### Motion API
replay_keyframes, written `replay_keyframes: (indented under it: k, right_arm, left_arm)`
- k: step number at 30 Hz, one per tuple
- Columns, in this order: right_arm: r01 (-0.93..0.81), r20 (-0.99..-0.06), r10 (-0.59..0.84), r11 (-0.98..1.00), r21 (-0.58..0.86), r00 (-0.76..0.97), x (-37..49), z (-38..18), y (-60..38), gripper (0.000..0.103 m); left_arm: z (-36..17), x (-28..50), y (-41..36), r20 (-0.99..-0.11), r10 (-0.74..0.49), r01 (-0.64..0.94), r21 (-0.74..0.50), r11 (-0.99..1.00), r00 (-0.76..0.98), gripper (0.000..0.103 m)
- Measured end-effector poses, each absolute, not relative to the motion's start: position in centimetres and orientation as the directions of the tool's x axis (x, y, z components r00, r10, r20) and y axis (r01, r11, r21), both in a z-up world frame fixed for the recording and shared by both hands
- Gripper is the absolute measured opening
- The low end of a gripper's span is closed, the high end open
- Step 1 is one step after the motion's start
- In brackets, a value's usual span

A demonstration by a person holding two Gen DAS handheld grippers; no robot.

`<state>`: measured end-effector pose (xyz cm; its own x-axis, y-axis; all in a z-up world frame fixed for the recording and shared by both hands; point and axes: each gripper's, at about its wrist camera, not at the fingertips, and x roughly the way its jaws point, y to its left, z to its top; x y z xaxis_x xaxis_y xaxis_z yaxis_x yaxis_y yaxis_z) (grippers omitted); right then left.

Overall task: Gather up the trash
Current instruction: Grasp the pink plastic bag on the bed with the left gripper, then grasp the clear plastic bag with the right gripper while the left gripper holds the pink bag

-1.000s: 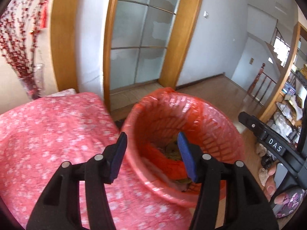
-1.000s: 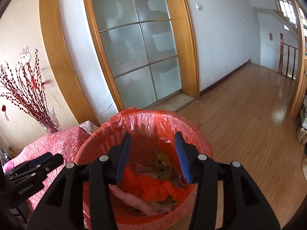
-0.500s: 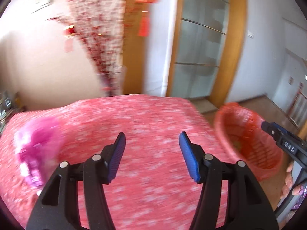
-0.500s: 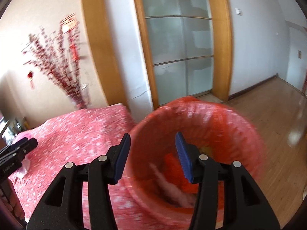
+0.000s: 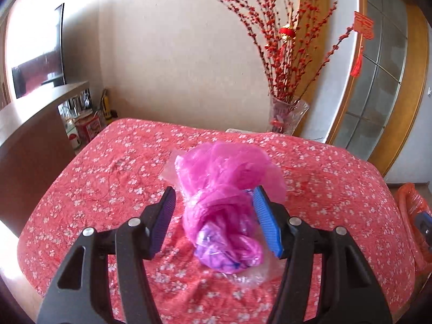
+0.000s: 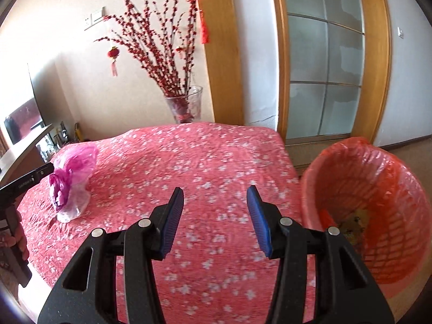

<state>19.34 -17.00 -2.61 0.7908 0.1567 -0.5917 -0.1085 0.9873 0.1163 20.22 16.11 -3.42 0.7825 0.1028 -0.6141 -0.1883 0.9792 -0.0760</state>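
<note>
A crumpled pink plastic bag [image 5: 224,202] with some clear film under it lies on the red flowered tablecloth [image 5: 108,178]. My left gripper [image 5: 213,210] is open, its blue pads on either side of the bag, not closed on it. The bag also shows in the right wrist view [image 6: 71,181] at the table's left, with the left gripper [image 6: 27,181] beside it. My right gripper [image 6: 214,210] is open and empty above the tablecloth [image 6: 205,162]. The red-lined trash basket [image 6: 370,205] stands at the table's right edge with trash inside.
A glass vase of red blossom branches [image 5: 287,113] stands at the table's far edge, also in the right wrist view [image 6: 185,105]. A dark cabinet [image 5: 29,135] with a TV is left of the table. A glass door [image 6: 324,62] and wood floor lie beyond the basket.
Both grippers swung left from the trash basket to the table. The left gripper came up to the pink bag, which now sits between its open pads.
</note>
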Motion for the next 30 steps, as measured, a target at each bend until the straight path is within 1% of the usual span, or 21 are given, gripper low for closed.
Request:
replay_keyframes:
  k: [6,9,11,15,16,17,20,26,30]
  right_arm:
    - [-0.153,-0.6,0.179,0.984,0.095,0.78,19.6,-2.6,-14.6,0.05]
    - [-0.172,-0.603,0.188,0.981,0.086,0.775,19.7,-2.6,-13.7,0.05]
    - [-0.182,-0.605,0.194,0.98,0.082,0.772,19.8,-2.7,-13.1,0.05]
    - [-0.208,-0.609,0.21,0.975,0.075,0.765,20.0,-2.7,-11.9,0.05]
    - [-0.214,-0.609,0.215,0.974,0.075,0.763,20.0,-2.7,-11.7,0.05]
    - [-0.223,-0.61,0.222,0.972,0.075,0.761,20.1,-2.7,-11.2,0.05]
    - [-0.25,-0.611,0.246,0.965,0.08,0.752,20.3,-2.7,-10.0,0.05]
    - [-0.324,-0.616,0.308,0.942,0.09,0.725,21.0,-2.6,-6.5,0.05]
    - [-0.388,-0.627,0.365,0.915,0.107,0.688,21.8,-2.9,-3.0,0.05]
  left_arm:
    - [-5.3,21.3,17.3,-0.656,0.093,-0.206,-0.097,0.974,0.749,0.059]
    - [-6.0,21.7,17.6,-0.668,0.072,-0.202,-0.12,0.972,0.74,0.056]
    - [-6.4,21.9,17.6,-0.676,0.052,-0.191,-0.133,0.973,0.735,0.048]
    - [-6.8,21.9,17.3,-0.67,0.036,-0.169,-0.134,0.976,0.741,0.037]
    - [-6.7,21.8,17.3,-0.666,0.034,-0.166,-0.135,0.977,0.745,0.032]
    - [-6.6,21.7,17.5,-0.662,0.034,-0.166,-0.137,0.977,0.748,0.03]
    - [-5.8,21.0,18.2,-0.646,0.044,-0.173,-0.138,0.975,0.762,0.028]
    - [-3.4,19.4,20.6,-0.598,0.083,-0.211,-0.147,0.966,0.797,0.027]
    - [-2.5,18.6,22.3,-0.573,0.144,-0.256,-0.119,0.959,0.807,0.027]
